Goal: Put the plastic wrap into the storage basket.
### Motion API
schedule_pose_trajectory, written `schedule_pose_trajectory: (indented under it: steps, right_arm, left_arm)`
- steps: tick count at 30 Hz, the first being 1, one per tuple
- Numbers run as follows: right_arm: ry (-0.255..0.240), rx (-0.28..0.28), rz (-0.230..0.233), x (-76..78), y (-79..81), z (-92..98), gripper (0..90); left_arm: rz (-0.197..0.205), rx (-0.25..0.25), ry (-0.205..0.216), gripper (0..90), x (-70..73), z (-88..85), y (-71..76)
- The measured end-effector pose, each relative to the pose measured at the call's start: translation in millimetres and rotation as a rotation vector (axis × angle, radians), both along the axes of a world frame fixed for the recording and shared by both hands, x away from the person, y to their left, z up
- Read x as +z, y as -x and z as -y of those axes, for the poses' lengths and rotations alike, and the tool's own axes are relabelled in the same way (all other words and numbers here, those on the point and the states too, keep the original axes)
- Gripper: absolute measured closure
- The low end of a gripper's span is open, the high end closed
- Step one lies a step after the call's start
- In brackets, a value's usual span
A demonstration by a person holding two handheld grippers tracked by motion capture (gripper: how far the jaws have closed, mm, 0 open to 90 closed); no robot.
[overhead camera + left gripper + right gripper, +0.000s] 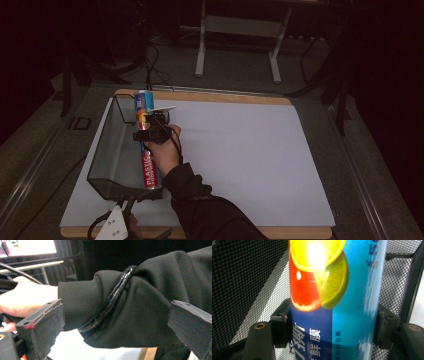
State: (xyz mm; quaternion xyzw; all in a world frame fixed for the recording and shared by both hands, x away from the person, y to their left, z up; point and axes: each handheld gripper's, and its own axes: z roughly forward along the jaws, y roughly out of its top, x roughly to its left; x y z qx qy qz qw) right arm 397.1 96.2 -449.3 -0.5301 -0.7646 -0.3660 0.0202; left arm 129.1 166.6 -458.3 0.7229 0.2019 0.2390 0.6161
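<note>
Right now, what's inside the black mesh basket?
A long blue plastic-wrap box lies along the mesh basket, and the right claw is clamped on its sides. The hand and the basket's wall hide some of the floor.

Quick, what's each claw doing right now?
Left claw: open, holding nothing, jaws apart either side of the sleeve.
Right claw: shut on the box in the mesh basket.
</note>
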Motion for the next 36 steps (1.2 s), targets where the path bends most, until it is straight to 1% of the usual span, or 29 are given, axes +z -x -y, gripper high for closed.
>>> schedule_pose_trajectory:
  steps: [2,5,7,11,15,18,19,22,24,26,27,28,29,30,31,32,33,35,36]
  right_arm:
    - [-0.001,-0.015,-0.008,-3.7,-0.8,-0.4,31.5]
    - [-0.004,-0.037,-0.039,-10.6,-1.7,-0.9,31.4]
    - [-0.005,-0.047,-0.041,-13.9,-2.4,-1.0,31.4]
    - [0.006,-0.048,-0.032,-17.7,-3.5,-2.4,31.0]
    - [-0.002,-0.056,-0.038,-21.6,-5.7,-0.1,30.6]
    - [0.024,-0.047,-0.016,-20.9,-3.8,-2.6,29.7]
    - [0.025,-0.048,-0.013,-21.0,-3.6,-2.8,29.6]
    - [0.026,-0.04,-0.01,-21.1,-3.9,-2.3,29.1]
    - [0.015,-0.041,-0.014,-21.5,-4.0,-0.8,28.7]
    - [0.024,-0.01,-0.003,-22.2,-4.2,-0.3,25.7]
    - [0.021,0.008,-0.004,-22.4,-4.7,-0.3,22.9]
    - [0.007,0.026,-0.006,-22.4,-5.5,0.5,20.9]
    - [0.0,0.038,-0.006,-22.6,-6.4,1.4,21.1]
    - [-0.002,0.056,-0.008,-22.5,-7.1,2.6,19.5]
    - [-0.018,0.077,-0.007,-22.3,-8.1,4.4,16.7]
    - [-0.028,0.088,0.004,-21.4,-8.9,6.5,15.5]
    - [-0.027,0.099,0.03,-20.0,-9.9,8.7,15.4]
    - [-0.052,0.132,0.048,-15.8,-12.7,13.1,12.5]
    - [-0.059,0.132,0.054,-12.9,-13.5,15.6,13.1]
  left_arm:
    - [0.0,-0.002,0.0,1.9,0.1,-0.2,0.0]
    - [-0.001,-0.004,0.0,1.9,-0.1,-0.5,-0.1]
    - [-0.002,-0.005,-0.001,1.9,-0.1,-0.3,0.0]
    - [-0.002,-0.008,-0.001,1.9,-0.1,0.0,0.2]
    - [-0.005,-0.008,-0.003,1.9,-0.3,0.5,0.0]
    - [-0.005,-0.012,-0.006,1.9,-0.4,1.0,0.0]
    - [-0.006,-0.012,-0.007,1.9,-0.5,1.1,-0.1]
    - [-0.008,-0.012,-0.006,1.9,-0.5,1.1,-0.1]
    - [-0.006,-0.01,-0.006,1.9,-0.4,0.9,-0.1]
    - [-0.009,-0.012,-0.005,1.9,-0.5,0.8,0.0]
    - [-0.008,-0.012,-0.006,1.9,-0.6,0.9,0.0]
    - [-0.008,-0.012,-0.006,1.9,-0.6,1.0,0.0]
    - [-0.009,-0.013,-0.005,1.9,-0.5,1.1,0.0]
    - [-0.008,-0.013,-0.006,1.9,-0.5,1.2,0.0]
    - [-0.007,-0.013,-0.005,1.9,-0.5,1.3,0.0]
    - [-0.008,-0.014,-0.005,1.9,-0.6,1.2,-0.1]
    - [-0.01,-0.015,-0.005,2.0,-0.5,1.1,-0.2]
    - [-0.01,-0.015,-0.003,1.9,-0.5,1.1,-0.2]
    - [-0.011,-0.015,-0.003,1.9,-0.5,1.1,-0.2]
